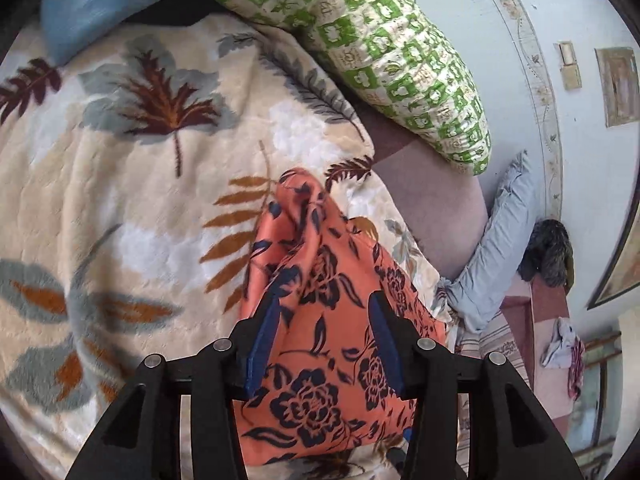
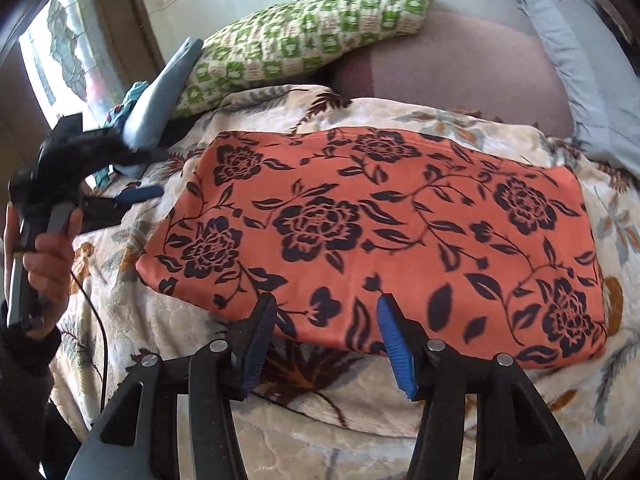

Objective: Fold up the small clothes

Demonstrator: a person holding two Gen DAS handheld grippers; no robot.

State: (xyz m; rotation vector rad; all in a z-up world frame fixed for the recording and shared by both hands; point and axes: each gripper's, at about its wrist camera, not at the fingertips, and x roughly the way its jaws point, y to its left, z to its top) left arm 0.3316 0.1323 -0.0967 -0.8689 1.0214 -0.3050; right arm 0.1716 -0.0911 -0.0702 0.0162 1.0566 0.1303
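An orange garment with dark navy flowers (image 2: pixel 372 232) lies folded into a flat rectangle on a cream leaf-print blanket (image 2: pixel 160 320). My right gripper (image 2: pixel 326 304) hovers over the garment's near edge. It is open, and its blue pads (image 2: pixel 394 340) hold nothing. In the left wrist view the same garment (image 1: pixel 320 280) runs under my left gripper (image 1: pixel 324 312), whose jaws stand apart over the cloth without pinching it. The right wrist view also shows the left gripper (image 2: pixel 136 196), held by a hand (image 2: pixel 48 256) just off the garment's left end.
A green-checked pillow (image 2: pixel 304 36) and a blue cushion (image 2: pixel 160 96) lie at the head of the bed. Beside them are a mauve sheet (image 2: pixel 460 64) and a grey-blue pillow (image 1: pixel 496 248). The white wall (image 1: pixel 520 40) is close behind. A low ledge with loose clothes (image 1: pixel 560 348) stands beside the bed.
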